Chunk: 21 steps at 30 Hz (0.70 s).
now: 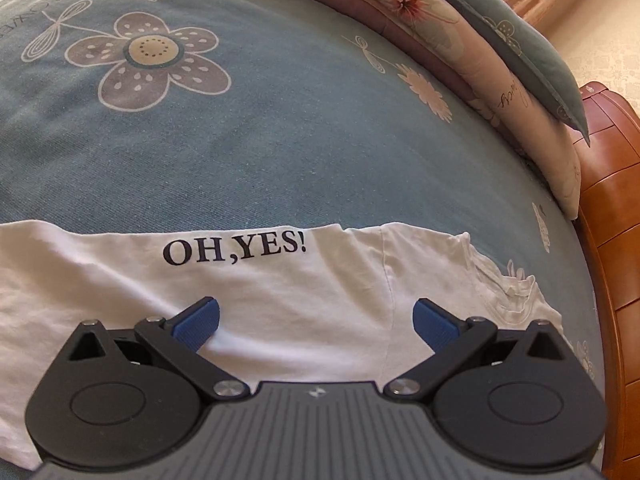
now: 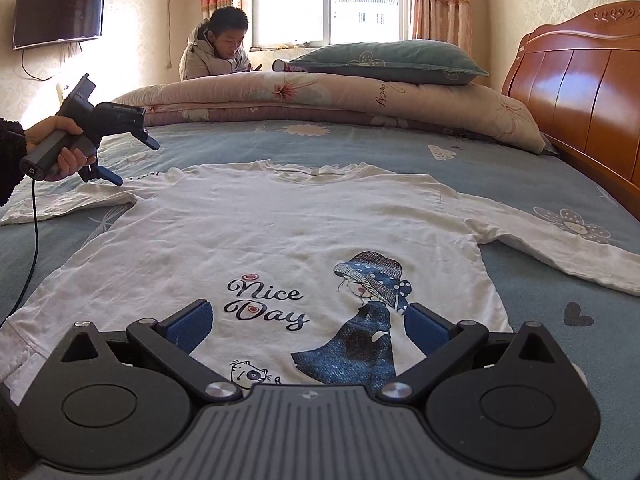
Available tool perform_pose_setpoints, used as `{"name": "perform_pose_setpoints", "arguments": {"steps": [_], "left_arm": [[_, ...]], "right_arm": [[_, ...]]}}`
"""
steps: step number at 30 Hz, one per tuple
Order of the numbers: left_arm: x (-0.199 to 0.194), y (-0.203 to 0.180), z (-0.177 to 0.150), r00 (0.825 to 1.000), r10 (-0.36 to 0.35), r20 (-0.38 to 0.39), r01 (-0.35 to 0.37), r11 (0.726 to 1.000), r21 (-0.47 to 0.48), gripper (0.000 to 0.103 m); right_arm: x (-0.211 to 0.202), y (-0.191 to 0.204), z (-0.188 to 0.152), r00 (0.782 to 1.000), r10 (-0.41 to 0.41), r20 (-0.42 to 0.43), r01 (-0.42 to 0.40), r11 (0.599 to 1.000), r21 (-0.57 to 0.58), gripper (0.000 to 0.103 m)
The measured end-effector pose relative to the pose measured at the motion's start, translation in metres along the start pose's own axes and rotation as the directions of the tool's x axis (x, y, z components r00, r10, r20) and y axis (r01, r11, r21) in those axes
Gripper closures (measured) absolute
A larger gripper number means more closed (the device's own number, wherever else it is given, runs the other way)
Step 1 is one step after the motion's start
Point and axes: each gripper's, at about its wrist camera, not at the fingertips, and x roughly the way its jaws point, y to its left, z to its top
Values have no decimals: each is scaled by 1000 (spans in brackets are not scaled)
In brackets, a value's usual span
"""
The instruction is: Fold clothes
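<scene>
A white long-sleeved shirt [image 2: 248, 232] lies flat and face up on the blue bedsheet [image 2: 500, 176], printed with "Nice Day" and a girl in a hat. Its right sleeve [image 2: 560, 248] stretches out to the right. Its left sleeve [image 1: 240, 280], marked "OH,YES!", lies under my left gripper [image 1: 316, 324], which is open just above the cloth. In the right wrist view that left gripper [image 2: 138, 160] is held in a hand at the far left, over the sleeve. My right gripper [image 2: 308, 328] hovers open above the shirt's hem, nothing between its fingers.
A folded floral quilt [image 2: 320, 100] with a teal pillow [image 2: 384, 60] on top lies across the far side of the bed. A wooden headboard [image 2: 580, 92] stands at the right. A person [image 2: 216, 48] sits behind the quilt by the window. A cable [image 2: 32, 232] hangs from the left gripper.
</scene>
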Motion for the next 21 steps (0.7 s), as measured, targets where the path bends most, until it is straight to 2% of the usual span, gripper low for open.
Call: {"name": "perform_pose_setpoints", "arguments": {"steps": [5, 8, 12, 14, 16, 19, 21], "left_arm": [[14, 2, 16, 997, 21, 70, -23, 999, 33, 1], [11, 0, 23, 997, 31, 69, -33, 999, 23, 1], [-28, -3, 16, 990, -13, 138, 7, 999, 45, 1], [-44, 5, 7, 988, -38, 146, 33, 999, 40, 1], [-48, 18, -3, 992, -20, 124, 18, 1000, 12, 1], [-43, 41, -14, 994, 44, 98, -41, 998, -37, 1], [-48, 53, -23, 992, 54, 110, -48, 997, -54, 1]], "right_arm": [[14, 3, 6, 1000, 25, -16, -25, 1000, 18, 0], [16, 5, 8, 999, 33, -16, -32, 999, 24, 0], [10, 5, 9, 1000, 26, 0, -26, 999, 19, 0], [8, 5, 9, 1000, 25, 4, -25, 999, 22, 0], [8, 5, 8, 1000, 30, 1, -30, 999, 33, 0], [8, 10, 8, 999, 35, -9, -34, 999, 37, 0], [5, 14, 10, 1000, 29, 0, -29, 999, 14, 0]]}}
